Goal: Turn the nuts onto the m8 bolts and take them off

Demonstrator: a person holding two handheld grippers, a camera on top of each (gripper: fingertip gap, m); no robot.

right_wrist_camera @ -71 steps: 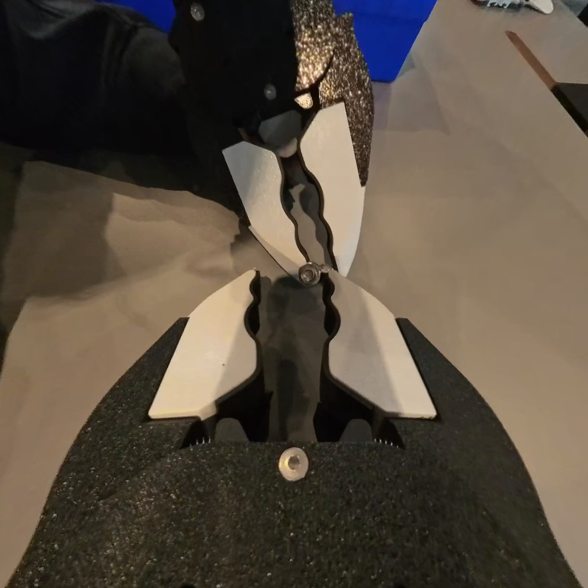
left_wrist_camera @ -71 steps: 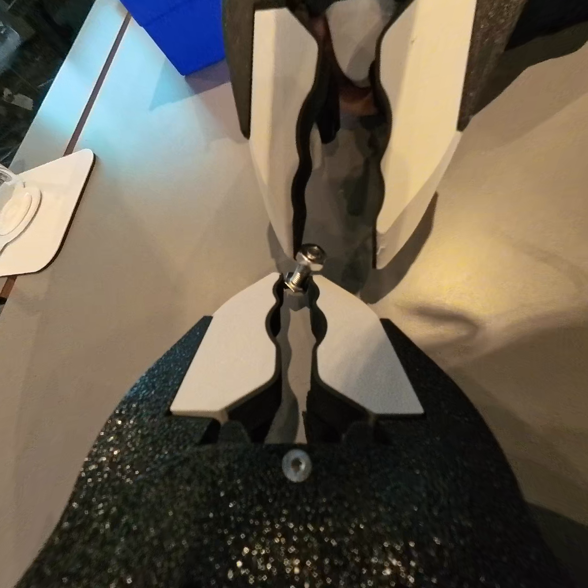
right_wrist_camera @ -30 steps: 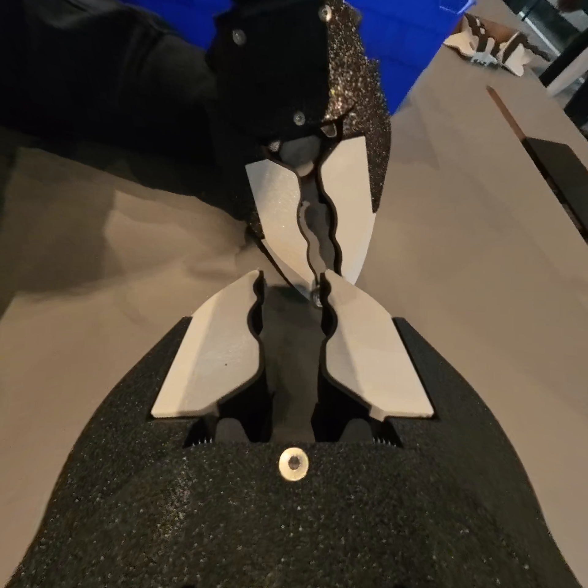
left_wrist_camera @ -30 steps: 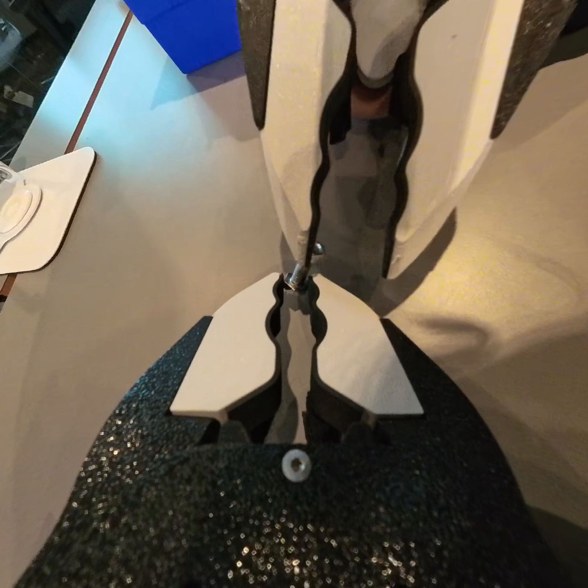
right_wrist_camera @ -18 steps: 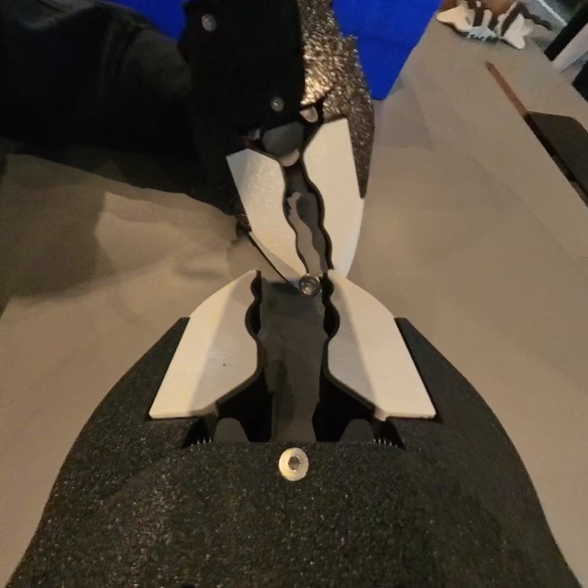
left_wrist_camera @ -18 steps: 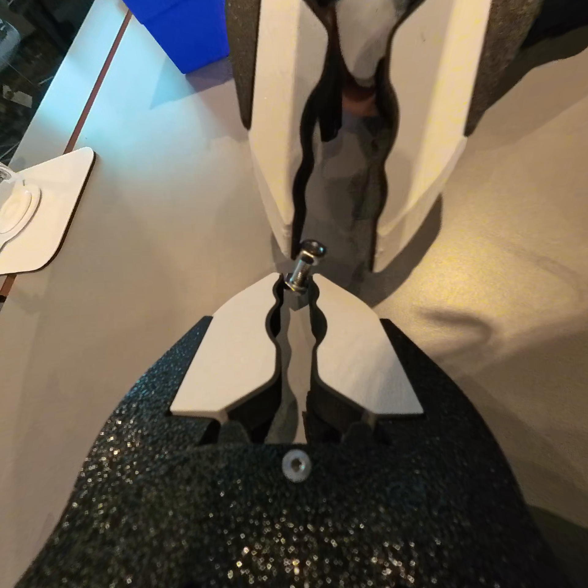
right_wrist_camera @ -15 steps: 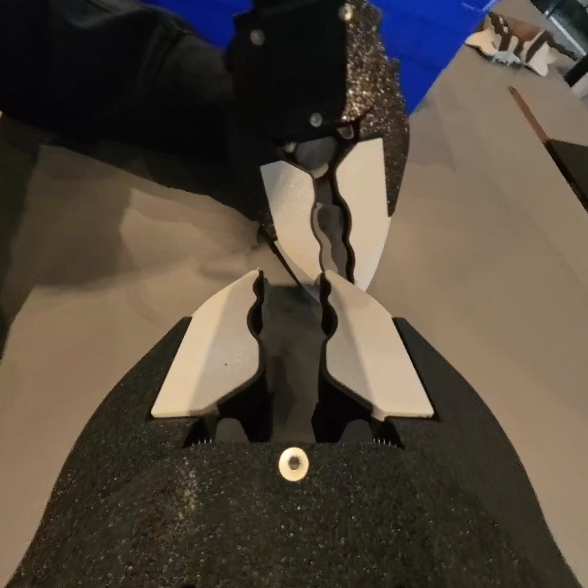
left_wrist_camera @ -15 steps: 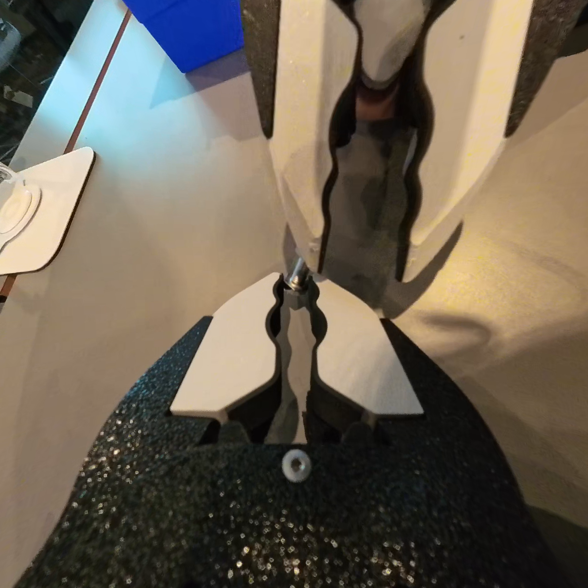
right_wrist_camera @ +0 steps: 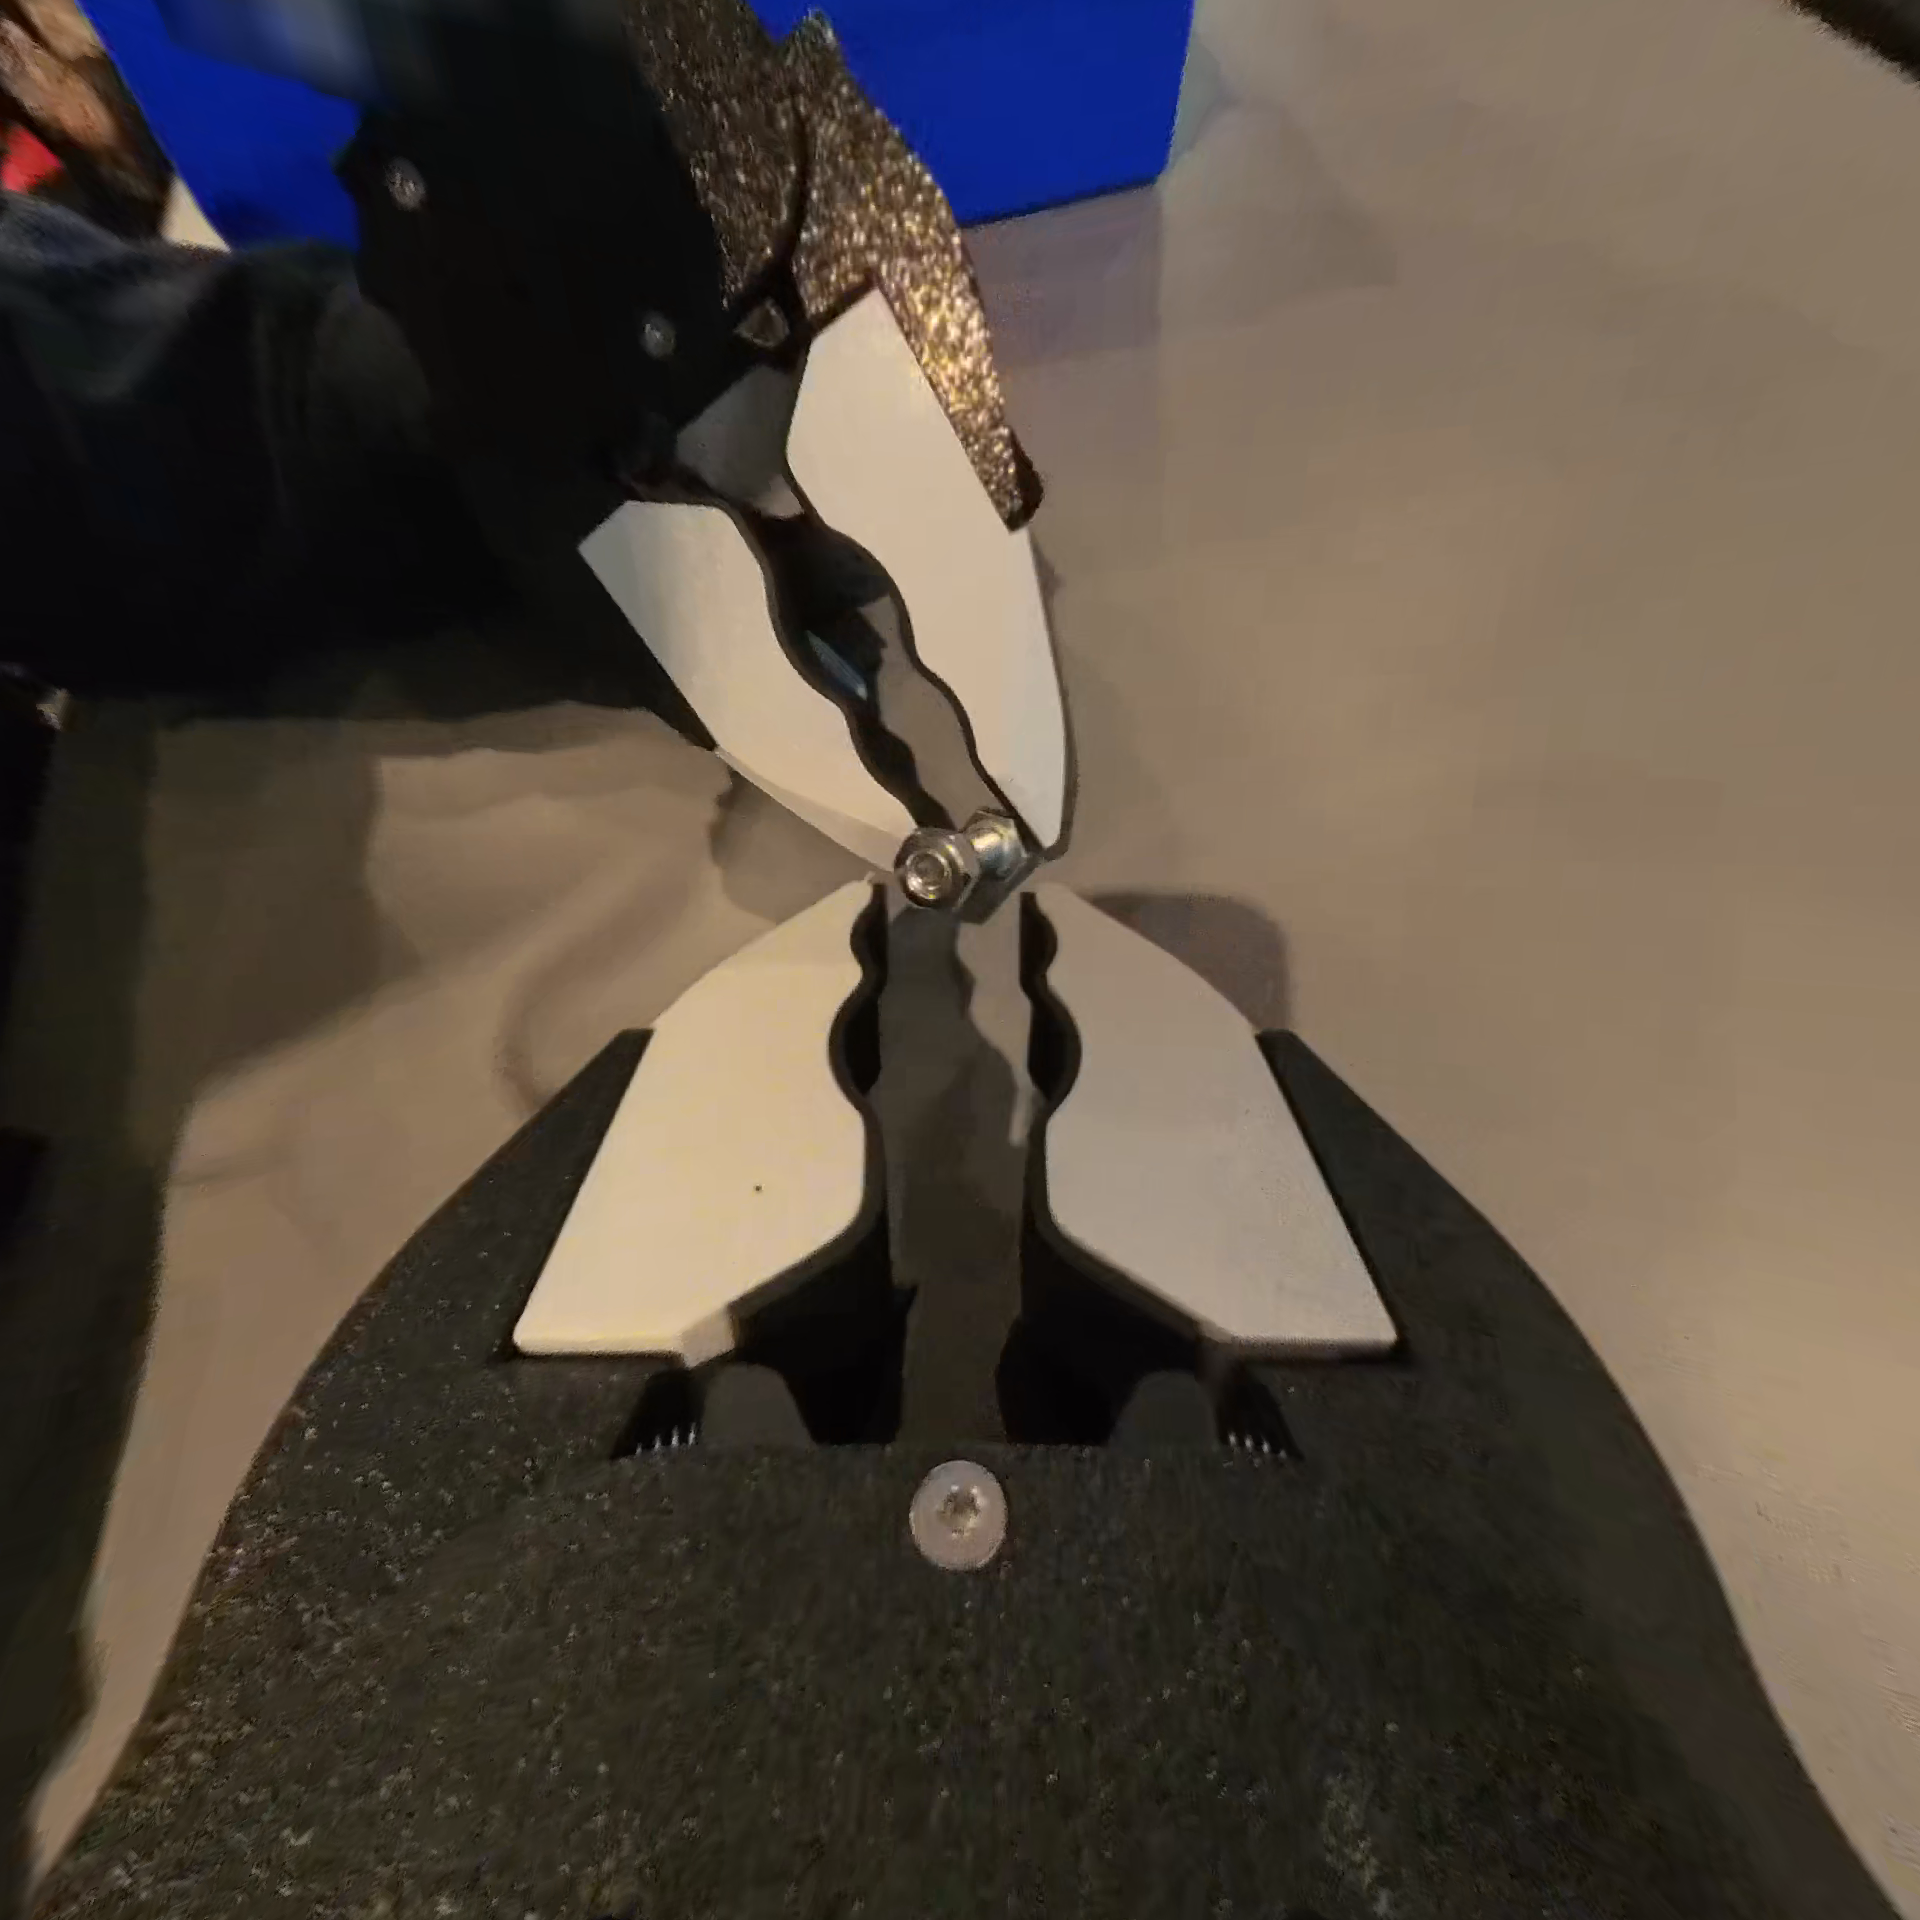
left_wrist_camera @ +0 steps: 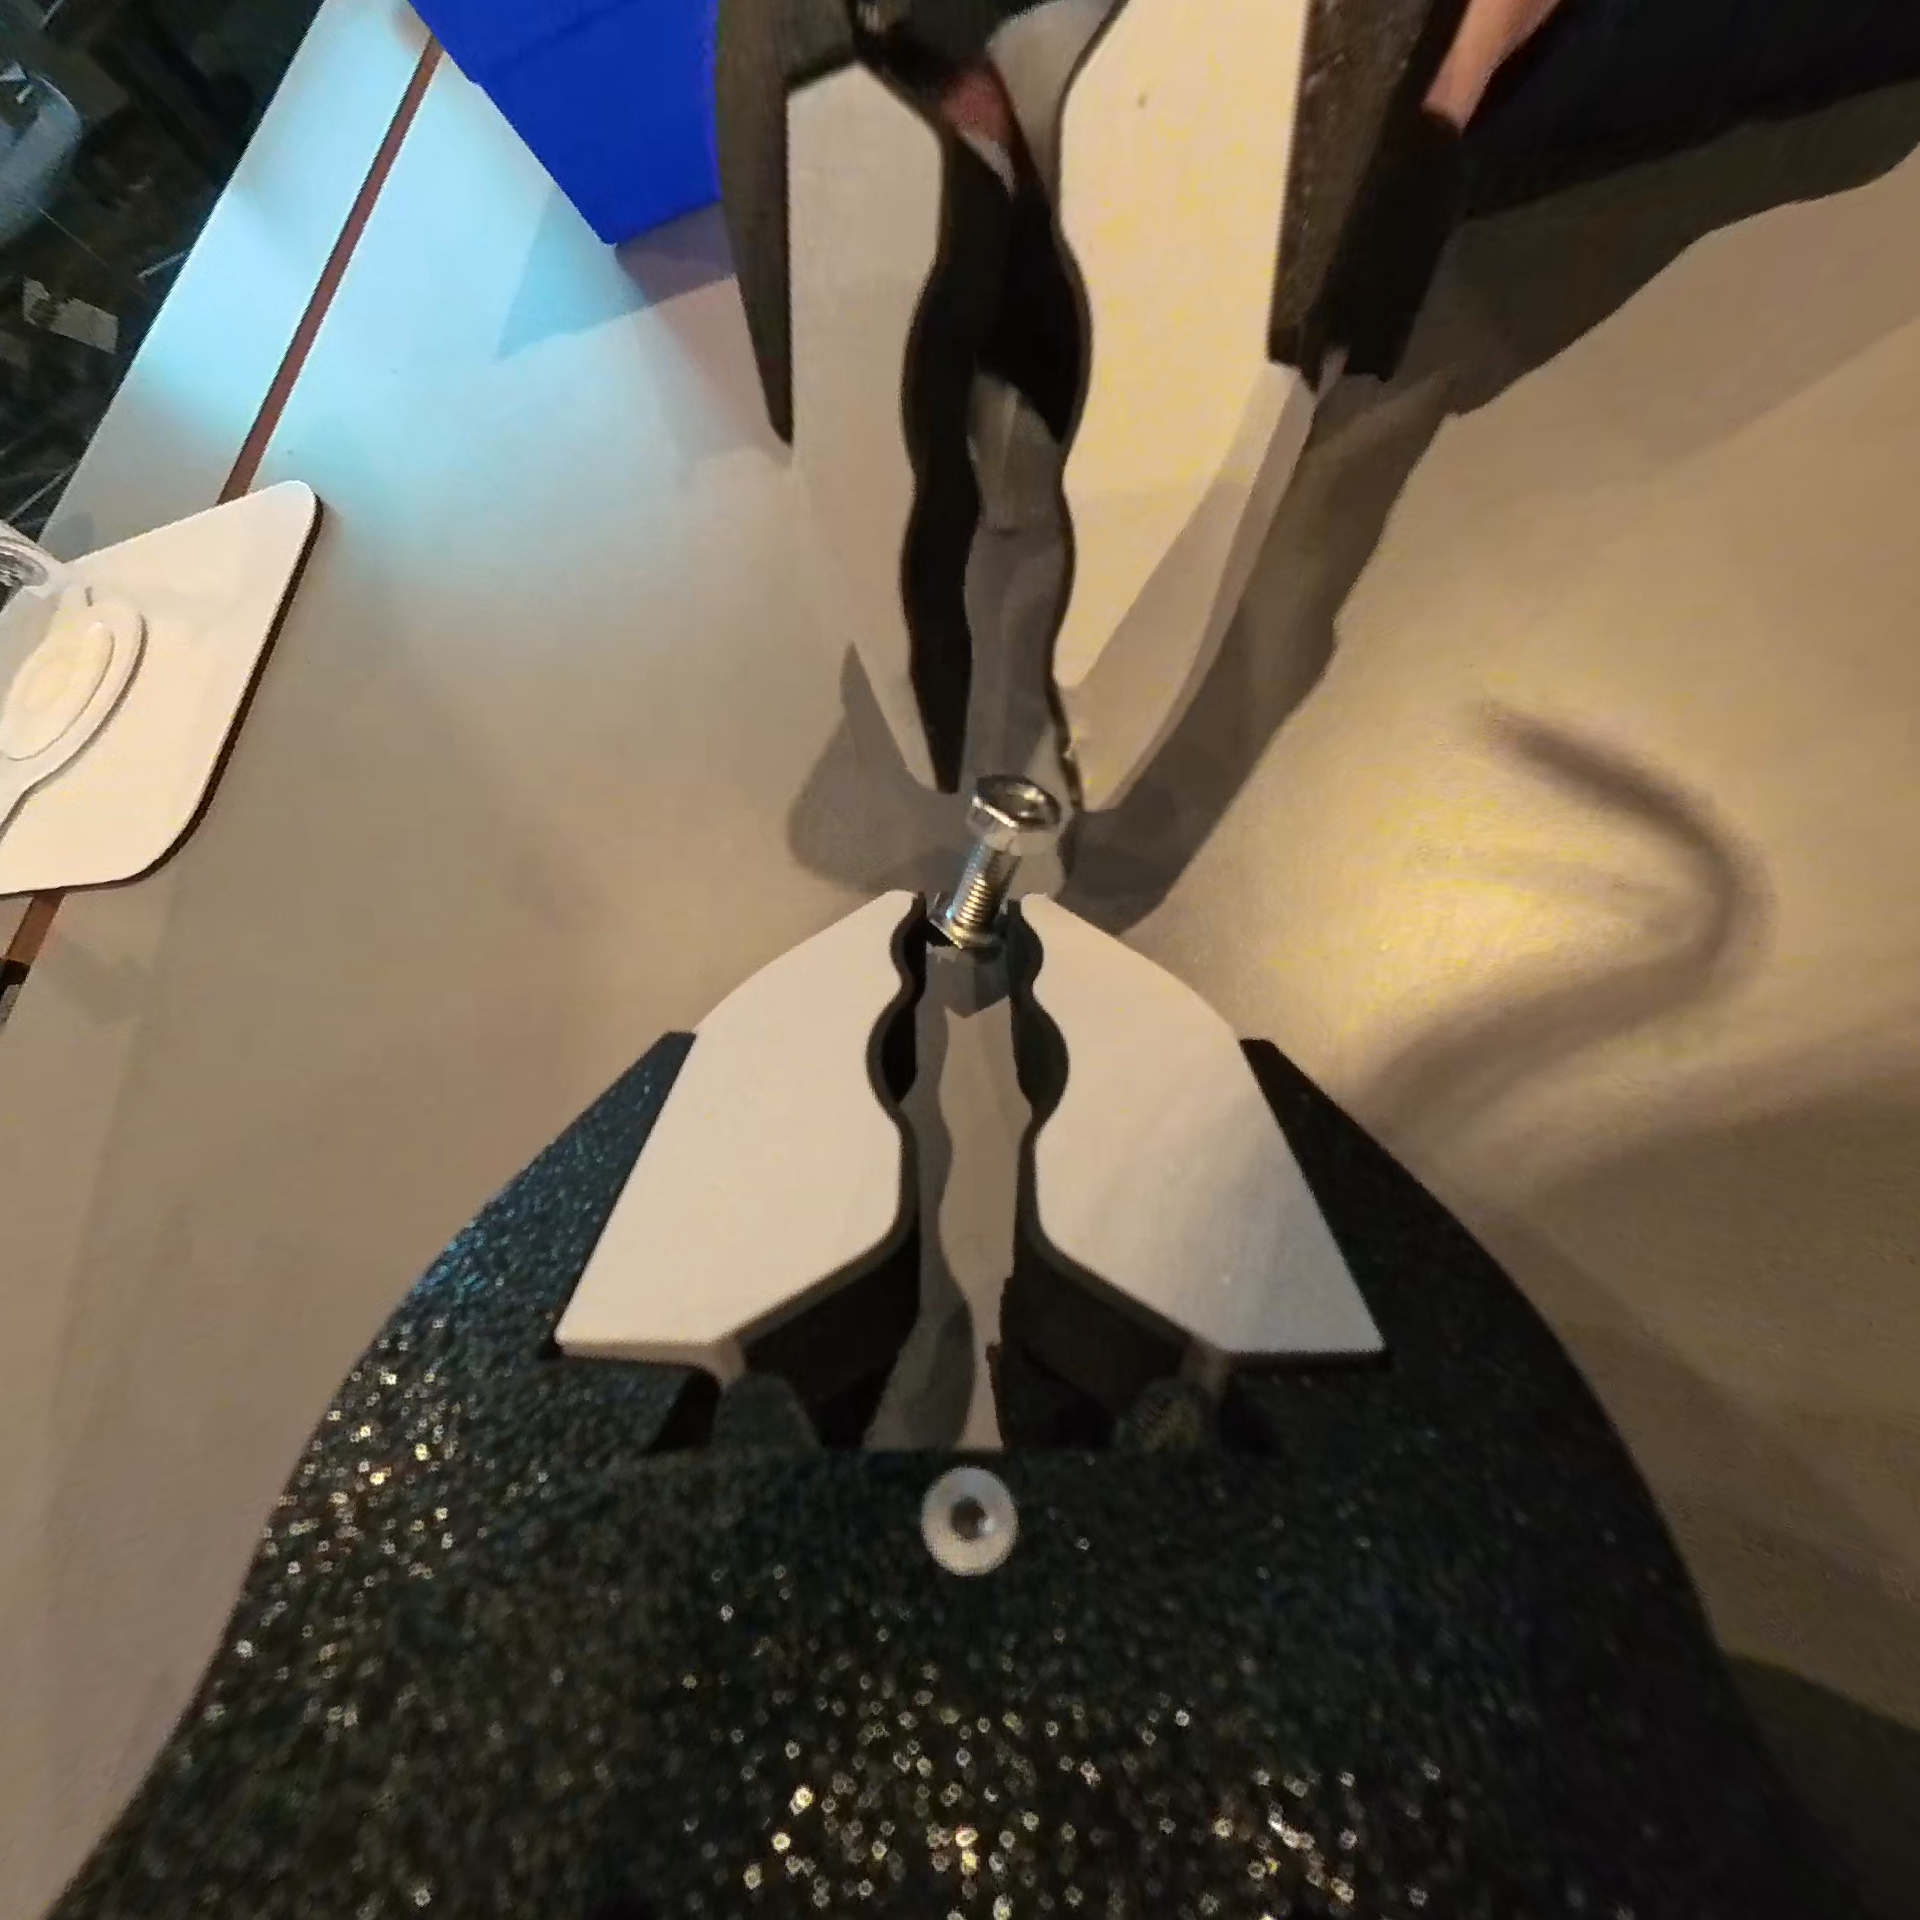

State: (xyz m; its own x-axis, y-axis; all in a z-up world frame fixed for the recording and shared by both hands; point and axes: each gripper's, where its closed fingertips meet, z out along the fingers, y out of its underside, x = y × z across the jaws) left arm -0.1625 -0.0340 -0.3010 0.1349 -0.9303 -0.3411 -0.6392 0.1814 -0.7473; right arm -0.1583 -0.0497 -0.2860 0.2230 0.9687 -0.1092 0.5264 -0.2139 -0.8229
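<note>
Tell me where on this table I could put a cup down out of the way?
Bare table lies between the white board and the grippers, and more on their other side. Crowded: mid-table, where left gripper and right gripper meet at the bolt, and by the blue bin.

The nut (left_wrist_camera: 961,928) is mostly hidden between the left gripper's (left_wrist_camera: 968,914) fingertips; only a sliver shows. The blue bin (left_wrist_camera: 582,94) at twelve o'clock is cut off by the top edge in both views. At nine o'clock, the white mat (left_wrist_camera: 187,665) and a clear item (left_wrist_camera: 19,566) on it run off the edge.
</note>
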